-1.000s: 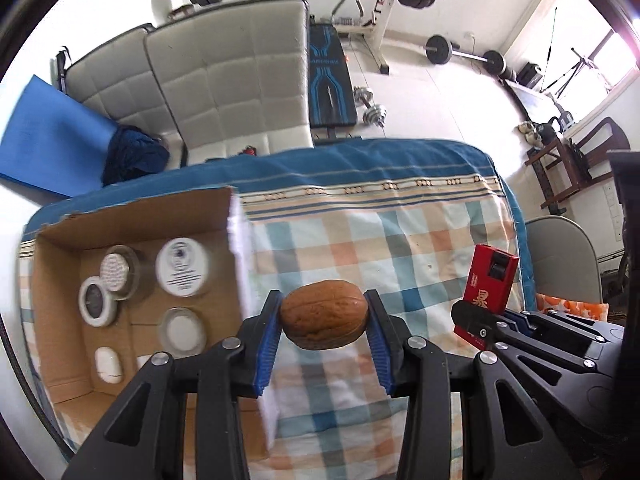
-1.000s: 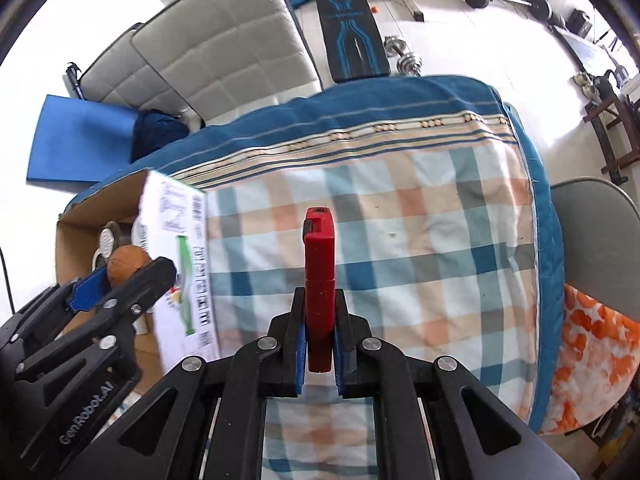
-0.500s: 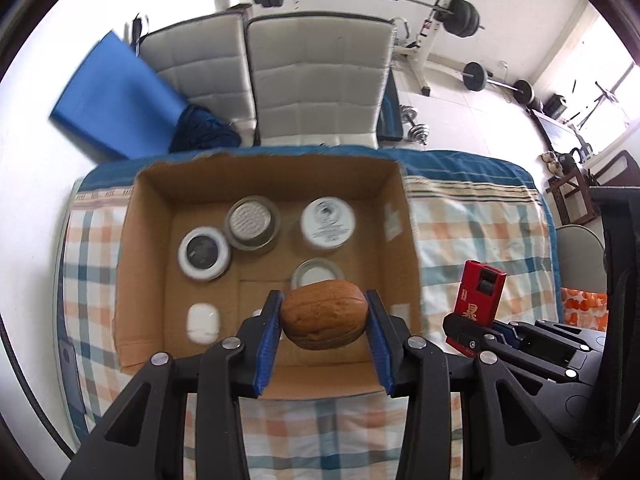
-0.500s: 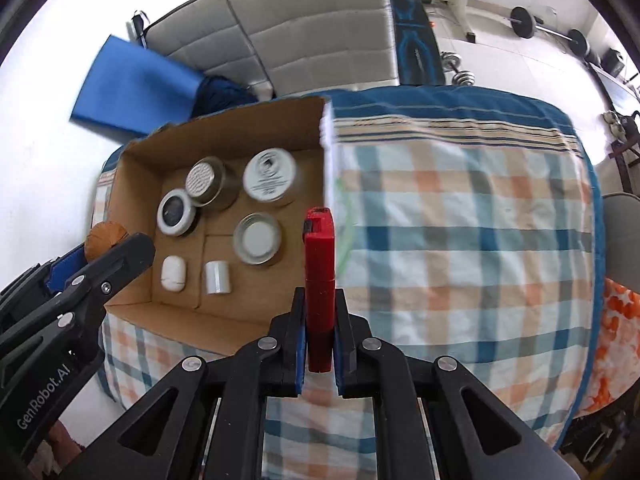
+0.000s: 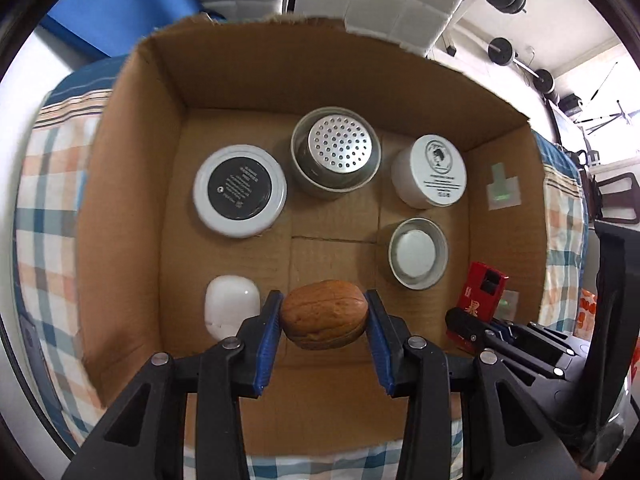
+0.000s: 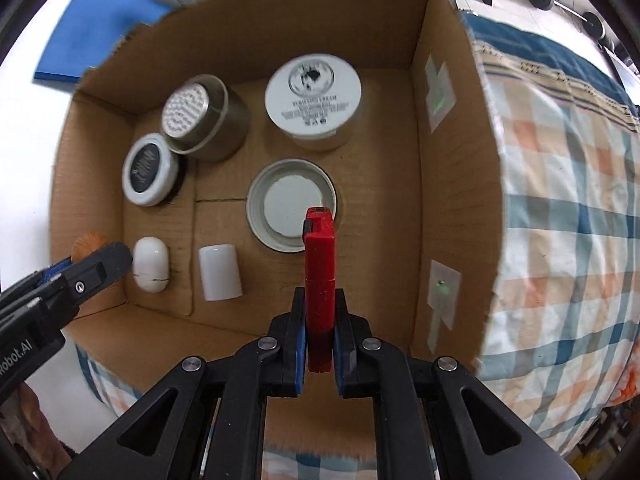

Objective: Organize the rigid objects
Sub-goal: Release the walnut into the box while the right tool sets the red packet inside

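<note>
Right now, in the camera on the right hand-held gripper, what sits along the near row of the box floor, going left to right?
White oval case → white cylinder → red block, held above the floor in the right hand-held gripper, inside the cardboard box.

Matt cardboard box (image 5: 132, 200), perforated metal tin (image 5: 338, 148)

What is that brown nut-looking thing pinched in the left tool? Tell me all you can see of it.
The brown walnut-like nut is oval, with a matte, lightly wrinkled shell and a seam running along its length. It lies sideways, clamped at both ends by the blue pads of the left gripper, touching nothing else. It hangs above the open cardboard box, near its front wall, beside a white capsule-shaped case.
</note>
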`<state>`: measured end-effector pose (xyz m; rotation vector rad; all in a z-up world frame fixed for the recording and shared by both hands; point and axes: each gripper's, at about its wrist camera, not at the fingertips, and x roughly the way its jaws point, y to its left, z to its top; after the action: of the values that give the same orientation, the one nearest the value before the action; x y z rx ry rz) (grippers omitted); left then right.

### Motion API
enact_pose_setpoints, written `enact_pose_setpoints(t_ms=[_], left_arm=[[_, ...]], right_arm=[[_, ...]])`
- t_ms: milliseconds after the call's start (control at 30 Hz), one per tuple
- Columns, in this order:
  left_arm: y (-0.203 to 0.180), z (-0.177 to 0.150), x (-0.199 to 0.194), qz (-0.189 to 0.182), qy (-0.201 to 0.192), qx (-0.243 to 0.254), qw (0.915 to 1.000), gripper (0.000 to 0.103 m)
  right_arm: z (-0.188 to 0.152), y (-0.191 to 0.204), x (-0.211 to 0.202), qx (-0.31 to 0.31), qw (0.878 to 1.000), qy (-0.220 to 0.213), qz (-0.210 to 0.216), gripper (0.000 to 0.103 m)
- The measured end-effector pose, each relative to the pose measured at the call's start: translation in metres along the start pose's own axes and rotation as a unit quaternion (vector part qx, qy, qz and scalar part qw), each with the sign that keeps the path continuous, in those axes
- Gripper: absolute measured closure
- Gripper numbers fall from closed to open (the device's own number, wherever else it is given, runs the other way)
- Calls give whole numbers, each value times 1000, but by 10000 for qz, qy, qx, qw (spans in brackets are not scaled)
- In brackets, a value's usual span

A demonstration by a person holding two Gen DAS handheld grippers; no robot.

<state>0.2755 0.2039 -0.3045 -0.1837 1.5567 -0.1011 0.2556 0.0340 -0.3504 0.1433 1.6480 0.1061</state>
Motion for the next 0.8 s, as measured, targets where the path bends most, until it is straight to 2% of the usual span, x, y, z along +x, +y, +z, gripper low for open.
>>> enact_pose_setpoints(t_ms=[133,367,700,800], left_arm=[[-3,8,25,11,190,122,9997,65],[-10,8,44,177,324,263,9990,65],[-16,3,43,402,283,226,9985,65],[-18,-1,38,542,201,210,9981,60]], right_arm=[[7,2,23,74,9997,184,-140,92],[15,5,41,108,9989,348,-288,92],[20,11,42,44,9982,392,-457,91],[23,15,40,19,9981,363,-491,90]])
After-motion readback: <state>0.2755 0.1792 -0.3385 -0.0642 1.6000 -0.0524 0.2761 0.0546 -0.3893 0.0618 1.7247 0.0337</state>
